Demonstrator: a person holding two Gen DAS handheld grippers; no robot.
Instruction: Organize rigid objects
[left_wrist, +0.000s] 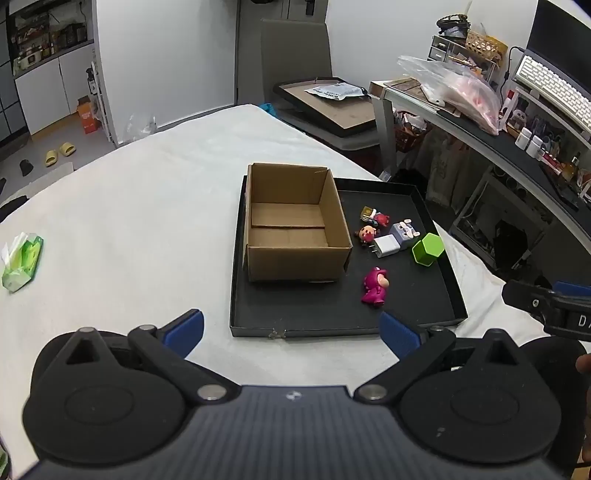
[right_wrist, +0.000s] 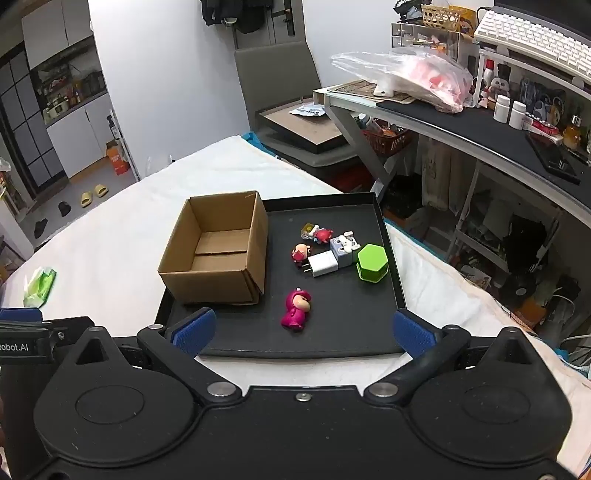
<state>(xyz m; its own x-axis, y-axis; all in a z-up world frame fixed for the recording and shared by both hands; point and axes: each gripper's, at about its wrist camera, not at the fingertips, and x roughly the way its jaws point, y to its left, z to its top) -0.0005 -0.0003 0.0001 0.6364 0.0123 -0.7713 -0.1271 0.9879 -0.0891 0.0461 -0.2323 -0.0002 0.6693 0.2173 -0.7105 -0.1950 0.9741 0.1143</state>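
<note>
**Both grippers wide and empty, toys waiting beside the box**

Far left on the white-covered table (left_wrist: 147, 206): a green tissue pack (left_wrist: 22, 262), well apart from the work. Next, the left gripper (left_wrist: 291, 328), fingers spread wide, nothing between them, hovering short of the black tray (left_wrist: 332, 325). Then the open cardboard box (right_wrist: 218, 251), empty, sitting in the tray's left half. Right of it, on the tray floor: a pink figurine (right_wrist: 297, 304) lying alone nearest the front; behind it a tight cluster of a small red-headed figure (right_wrist: 301, 253), a white charger plug (right_wrist: 323, 264), a grey cube toy (right_wrist: 345, 247) and a green hexagonal block (right_wrist: 372, 263), with a red and yellow toy pair (right_wrist: 317, 232) at the back. Right gripper (right_wrist: 301, 330) likewise fully open and empty, lined up just before the tray's front edge.

Likely step: first pick, probably the pink figurine. Best taken by the right gripper, coming down from above and closing across the body, since it lies free with bare tray all around. Cluster pieces touch or nearly touch, so better peeled off from the outside afterwards.

Edges to mind: the raised tray rim at front and right, the green block sitting close to the right wall, and the box's near wall just left of the figurine. Ample open table to the left; cluttered desk to the right, beyond the table edge.
</note>
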